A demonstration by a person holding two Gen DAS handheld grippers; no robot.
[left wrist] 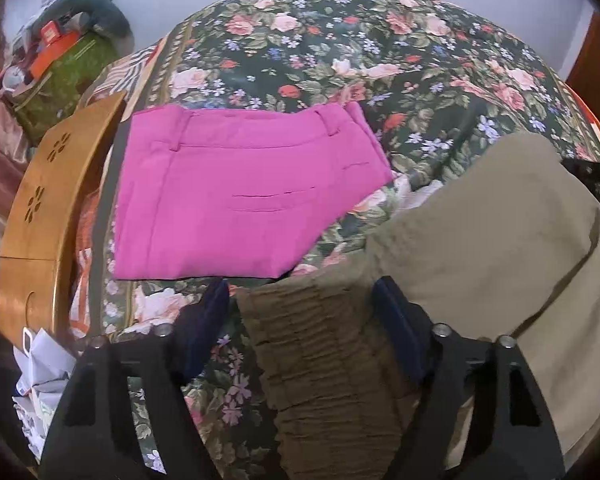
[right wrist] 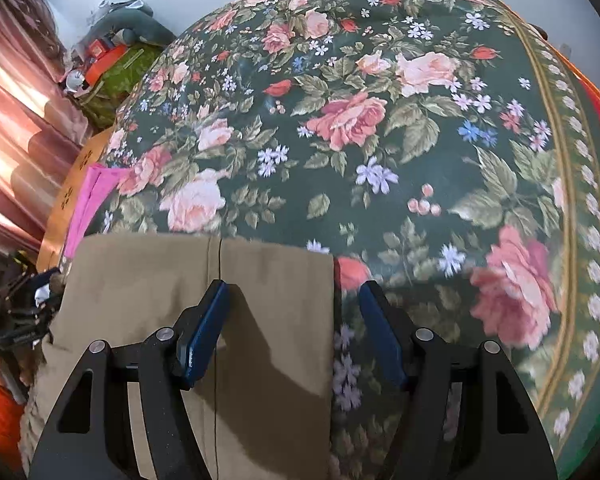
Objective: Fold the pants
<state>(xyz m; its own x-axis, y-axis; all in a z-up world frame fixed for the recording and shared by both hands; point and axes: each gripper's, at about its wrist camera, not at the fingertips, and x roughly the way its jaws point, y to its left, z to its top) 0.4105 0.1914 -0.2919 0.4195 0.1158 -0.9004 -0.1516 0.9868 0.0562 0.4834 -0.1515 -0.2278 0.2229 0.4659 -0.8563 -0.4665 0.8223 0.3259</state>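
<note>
Khaki pants (left wrist: 480, 240) lie folded on the floral bedspread (left wrist: 340, 48). Their gathered elastic waistband (left wrist: 324, 360) runs between the open fingers of my left gripper (left wrist: 300, 304), which hovers over it. In the right wrist view the folded khaki pants (right wrist: 160, 280) fill the lower left, their right edge between the fingers of my open right gripper (right wrist: 292, 292). Nothing is held by either gripper. Folded pink pants (left wrist: 236, 188) lie flat further back on the left, and a strip of them shows in the right wrist view (right wrist: 86, 204).
A wooden board with flower cutouts (left wrist: 48, 200) stands at the bed's left edge. A green box with clutter (left wrist: 64, 72) sits behind it. White papers (left wrist: 40, 368) lie lower left. Pink curtains (right wrist: 16, 120) hang on the left. The bedspread (right wrist: 380, 120) stretches far and right.
</note>
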